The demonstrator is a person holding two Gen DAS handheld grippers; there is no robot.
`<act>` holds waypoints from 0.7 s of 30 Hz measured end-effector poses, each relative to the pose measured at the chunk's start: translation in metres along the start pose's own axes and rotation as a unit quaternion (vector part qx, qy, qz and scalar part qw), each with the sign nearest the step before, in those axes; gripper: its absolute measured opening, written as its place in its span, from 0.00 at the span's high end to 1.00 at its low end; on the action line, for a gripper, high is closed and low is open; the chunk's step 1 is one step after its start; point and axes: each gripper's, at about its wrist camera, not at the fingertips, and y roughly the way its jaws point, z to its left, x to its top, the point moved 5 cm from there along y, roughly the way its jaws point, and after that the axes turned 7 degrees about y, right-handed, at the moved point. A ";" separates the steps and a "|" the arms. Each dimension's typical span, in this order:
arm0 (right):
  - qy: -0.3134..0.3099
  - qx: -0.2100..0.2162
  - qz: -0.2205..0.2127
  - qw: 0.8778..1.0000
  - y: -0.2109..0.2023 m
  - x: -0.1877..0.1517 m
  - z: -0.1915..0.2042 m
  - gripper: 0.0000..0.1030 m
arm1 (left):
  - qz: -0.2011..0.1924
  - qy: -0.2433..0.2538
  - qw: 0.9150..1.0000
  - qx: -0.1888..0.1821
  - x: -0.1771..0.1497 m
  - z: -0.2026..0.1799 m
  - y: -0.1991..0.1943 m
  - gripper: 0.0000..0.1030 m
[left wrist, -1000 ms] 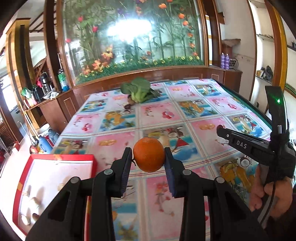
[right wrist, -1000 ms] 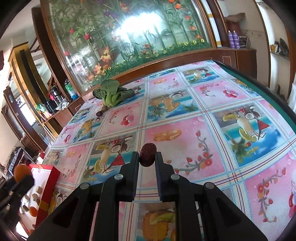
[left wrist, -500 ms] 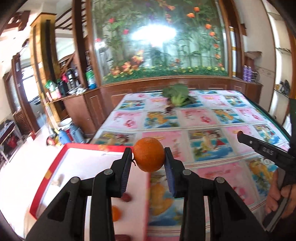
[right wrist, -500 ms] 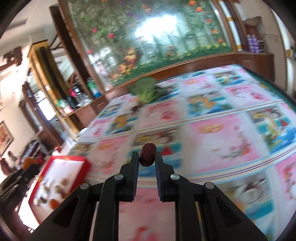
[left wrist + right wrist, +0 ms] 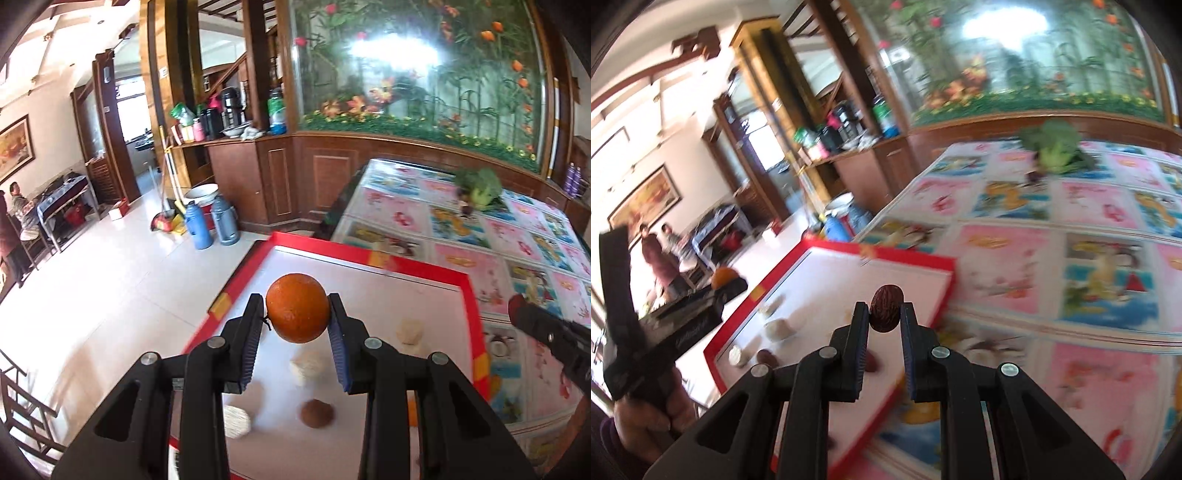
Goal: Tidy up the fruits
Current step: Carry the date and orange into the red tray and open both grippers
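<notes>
Left wrist view: the left gripper [image 5: 297, 319] has its jaws clamped on a round orange fruit [image 5: 297, 313], held above the white, red-rimmed tray [image 5: 369, 258], where pale lumps [image 5: 309, 365] and a brown round fruit [image 5: 317, 413] lie.

Right wrist view: the right gripper [image 5: 885, 317] grips a small dark-brown wrinkled fruit [image 5: 886, 308] over the tray's near corner, on the picture-patterned surface [image 5: 1089, 280]. A leafy green vegetable [image 5: 1052, 151] lies far off.

left gripper [image 5: 297, 314] clamps orange [image 5: 297, 313] between both pads, up above red-rimmed tray [image 5: 373, 254] | tray floor: three pale lumps [image 5: 309, 365] and one brown fruit [image 5: 317, 413] | right gripper [image 5: 550, 334] pokes in at right over patterned tablecloth [image 5: 517, 236]
</notes>
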 end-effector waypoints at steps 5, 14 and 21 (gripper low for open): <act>-0.023 0.014 0.037 0.999 0.032 -0.009 0.026 0.85 | 0.027 0.017 0.999 -0.016 0.013 0.011 0.027 0.64; -0.041 0.037 0.094 0.994 0.064 -0.025 0.059 0.85 | 0.089 0.038 0.995 -0.031 0.030 0.010 0.084 0.64; -0.055 0.024 0.137 0.989 0.088 -0.043 0.069 0.85 | 0.162 0.054 0.984 -0.046 0.016 0.004 0.124 0.64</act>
